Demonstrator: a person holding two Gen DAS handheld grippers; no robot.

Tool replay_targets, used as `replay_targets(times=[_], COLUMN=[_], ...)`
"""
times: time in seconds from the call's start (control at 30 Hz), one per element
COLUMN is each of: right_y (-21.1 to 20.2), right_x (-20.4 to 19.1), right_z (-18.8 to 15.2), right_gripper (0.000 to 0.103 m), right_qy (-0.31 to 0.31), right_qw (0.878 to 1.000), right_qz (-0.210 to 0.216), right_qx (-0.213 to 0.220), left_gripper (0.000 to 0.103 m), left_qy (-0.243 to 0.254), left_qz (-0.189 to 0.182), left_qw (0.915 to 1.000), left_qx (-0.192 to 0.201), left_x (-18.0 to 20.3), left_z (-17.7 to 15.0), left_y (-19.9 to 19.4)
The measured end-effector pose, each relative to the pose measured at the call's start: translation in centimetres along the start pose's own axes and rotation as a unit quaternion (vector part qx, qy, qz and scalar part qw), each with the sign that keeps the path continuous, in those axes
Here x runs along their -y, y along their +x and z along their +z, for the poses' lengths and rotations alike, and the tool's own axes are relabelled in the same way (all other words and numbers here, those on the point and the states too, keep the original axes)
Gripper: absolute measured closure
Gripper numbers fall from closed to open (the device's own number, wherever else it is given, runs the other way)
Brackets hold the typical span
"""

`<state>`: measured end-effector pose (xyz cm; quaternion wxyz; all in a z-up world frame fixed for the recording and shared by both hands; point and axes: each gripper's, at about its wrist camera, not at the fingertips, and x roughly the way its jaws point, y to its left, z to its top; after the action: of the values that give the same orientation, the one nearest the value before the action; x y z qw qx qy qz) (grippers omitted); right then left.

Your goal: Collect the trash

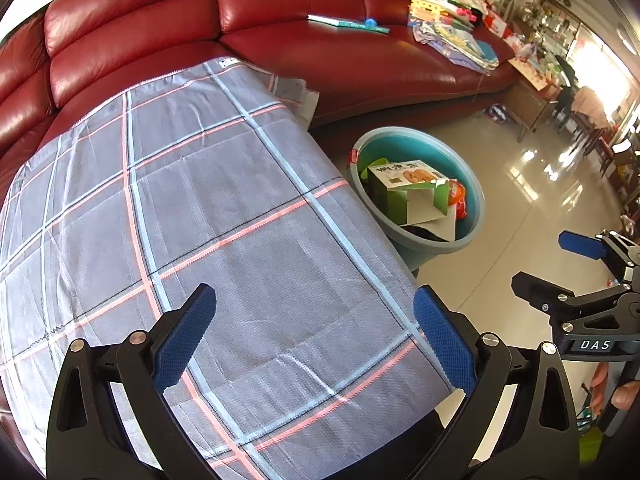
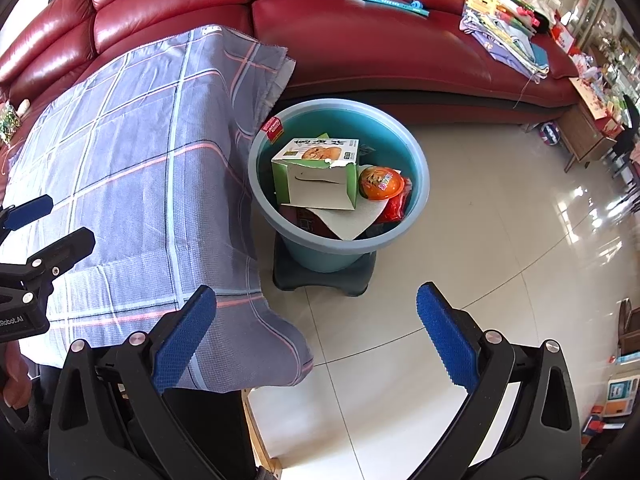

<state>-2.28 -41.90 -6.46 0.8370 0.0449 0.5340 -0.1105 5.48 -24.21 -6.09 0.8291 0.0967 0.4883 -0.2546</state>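
Note:
A blue plastic basin (image 2: 416,168) (image 1: 478,208) stands on a dark stool (image 2: 320,280) beside the cloth-covered table. Inside it lie a torn green and white carton (image 2: 316,172) (image 1: 408,188), an orange round packet (image 2: 380,184), a red wrapper (image 2: 396,208) and a white sheet of paper (image 2: 352,220). A small red packet (image 2: 274,128) leans on the basin's rim. My left gripper (image 1: 316,336) hovers open over the bare grey plaid cloth (image 1: 224,220) with nothing between its fingers. My right gripper (image 2: 316,336) is open over the floor tiles, short of the basin; it also shows at the right edge of the left wrist view (image 1: 560,264).
A red leather sofa (image 2: 360,32) runs behind the table and basin, with a teal book (image 2: 384,0) and a pile of papers and toys (image 2: 508,12) on it. Glossy white floor tiles (image 2: 500,240) spread to the right. Low cabinets and chairs stand at the far right.

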Motion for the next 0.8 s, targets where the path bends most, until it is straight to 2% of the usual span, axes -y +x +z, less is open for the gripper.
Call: replay_targets(times=[0.3, 0.8], right_y=[0.16, 0.15], right_x=[-0.09, 0.04], right_z=[0.39, 0.64], right_gripper=[0.007, 0.007], right_qy=[-0.003, -0.011], right_qw=[1.0, 1.0], right_qz=[-0.01, -0.023], right_qx=[-0.002, -0.004], left_gripper=[0.004, 0.004], left_qy=[0.01, 0.024], left_qz=[0.017, 0.021], left_qw=[0.9998, 0.9993], left_qx=[0.007, 0.018], left_x=[0.21, 0.63], left_z=[-0.04, 0.01], left_y=[0.13, -0.69])
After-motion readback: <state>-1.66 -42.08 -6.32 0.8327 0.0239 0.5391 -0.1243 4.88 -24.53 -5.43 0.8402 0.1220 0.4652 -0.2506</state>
